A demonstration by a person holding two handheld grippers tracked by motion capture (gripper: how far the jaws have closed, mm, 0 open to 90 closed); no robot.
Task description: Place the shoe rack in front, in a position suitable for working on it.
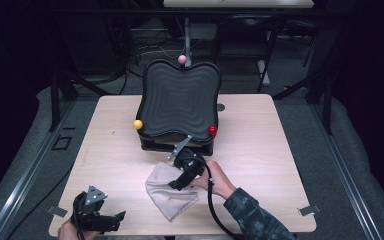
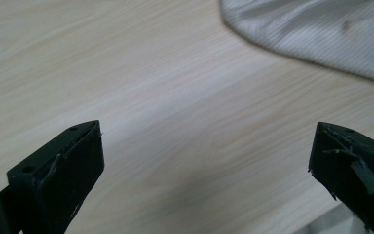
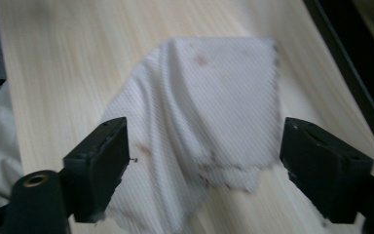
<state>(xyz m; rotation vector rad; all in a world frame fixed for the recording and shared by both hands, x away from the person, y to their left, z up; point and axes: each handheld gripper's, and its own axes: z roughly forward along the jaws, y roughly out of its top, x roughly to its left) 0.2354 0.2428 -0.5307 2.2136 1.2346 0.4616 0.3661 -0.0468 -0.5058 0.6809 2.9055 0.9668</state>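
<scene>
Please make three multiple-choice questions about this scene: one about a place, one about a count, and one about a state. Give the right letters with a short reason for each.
1. Where does the white cloth lie?
A. on the black tray
B. on the table in front of the tray
C. on the floor

2. How many small balls sit at the rim of the black tray?
A. one
B. two
C. three

3. How do the jaws of the right hand-held gripper stand?
A. apart
B. shut on the cloth
C. shut on a ball

Answers: 1 B, the cloth rests on the wooden table. 2 C, one is pink, one yellow, one red. 3 A, the jaws stand wide over the cloth.
</scene>
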